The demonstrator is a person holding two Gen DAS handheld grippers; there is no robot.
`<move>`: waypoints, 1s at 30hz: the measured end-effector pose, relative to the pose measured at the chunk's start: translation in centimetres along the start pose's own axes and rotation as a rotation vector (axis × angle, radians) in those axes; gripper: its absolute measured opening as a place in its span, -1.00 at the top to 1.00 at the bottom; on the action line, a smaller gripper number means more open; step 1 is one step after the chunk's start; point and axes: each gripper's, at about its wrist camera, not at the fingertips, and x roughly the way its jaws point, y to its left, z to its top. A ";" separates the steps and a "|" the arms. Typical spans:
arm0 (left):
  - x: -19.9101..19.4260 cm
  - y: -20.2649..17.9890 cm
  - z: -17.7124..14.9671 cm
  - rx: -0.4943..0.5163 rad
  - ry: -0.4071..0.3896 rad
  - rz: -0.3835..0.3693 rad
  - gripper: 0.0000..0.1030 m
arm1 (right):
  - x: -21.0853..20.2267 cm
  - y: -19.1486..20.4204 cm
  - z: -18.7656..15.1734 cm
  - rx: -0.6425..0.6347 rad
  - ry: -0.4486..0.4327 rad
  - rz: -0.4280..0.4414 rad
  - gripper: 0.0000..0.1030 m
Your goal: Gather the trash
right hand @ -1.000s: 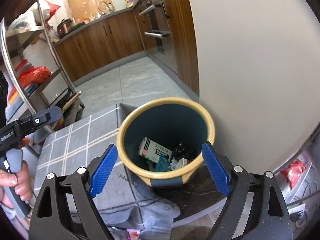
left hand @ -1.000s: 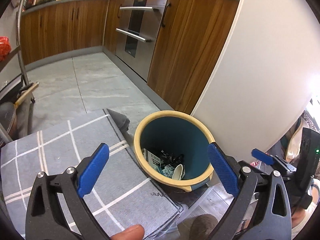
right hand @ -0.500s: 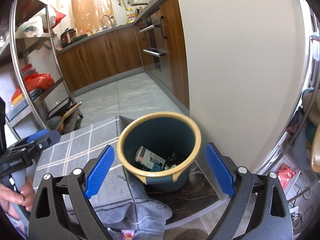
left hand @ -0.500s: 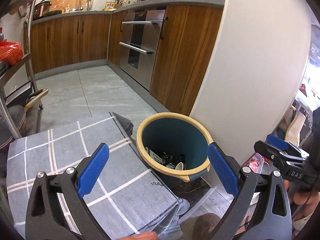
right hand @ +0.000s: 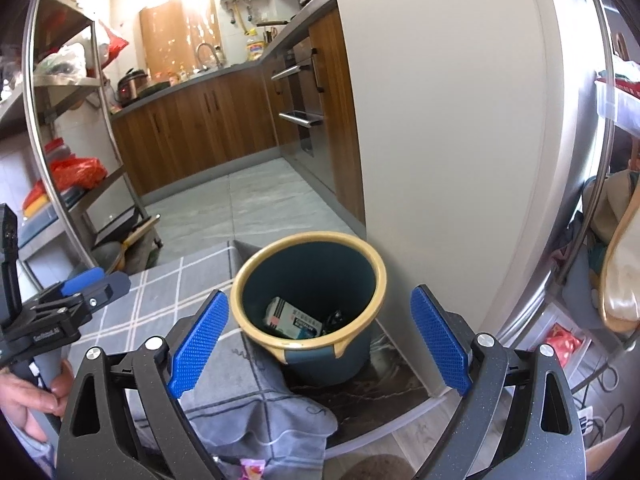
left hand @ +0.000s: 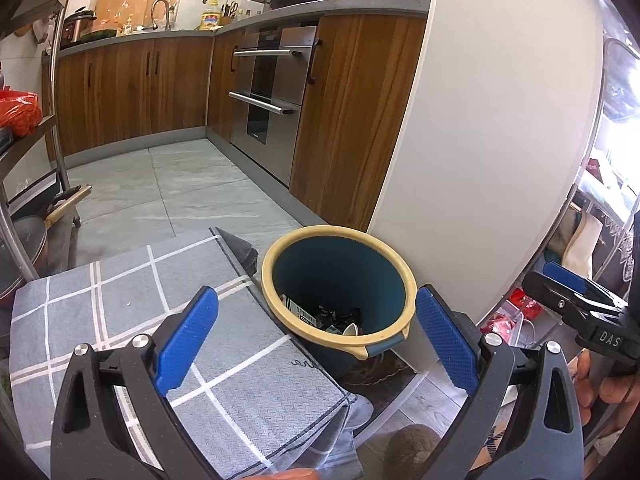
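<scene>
Cream-white wall panel [left hand: 492, 152] fills the right of the scene, with wooden kitchen cabinets [left hand: 132, 92] and a steel oven front [left hand: 268, 96] beyond it across a grey tiled floor [left hand: 188, 188]. Nearer, a grey cloth with white checks [left hand: 120, 300] covers a low table on the left, its near corner hanging in folds off the edge. Just right of the cloth, close against the wall panel, stands a dark teal trash bin [right hand: 308, 280] with a yellow rim, upright on a dark marbled patch. Inside it lie a white printed carton [right hand: 292, 318] and some dark crumpled wrappers [left hand: 336, 314], with a small pale rounded item beside them. Both claws hover above and nearer than the bin, each empty and spread wide. The left claw [left hand: 316, 344] frames the bin's near rim between its blue pads; the right claw [right hand: 318, 344] does the same from a little further right. A hand [right hand: 28, 396] grips the left tool's handle at the left edge of the right wrist view. A small pink wrapper [right hand: 252, 470] shows at the bottom edge, below the drooping cloth.
</scene>
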 end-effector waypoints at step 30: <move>0.2 -0.2 -0.2 0.014 0.000 -0.001 -0.88 | 0.3 0.0 0.0 -0.011 0.013 0.001 -0.80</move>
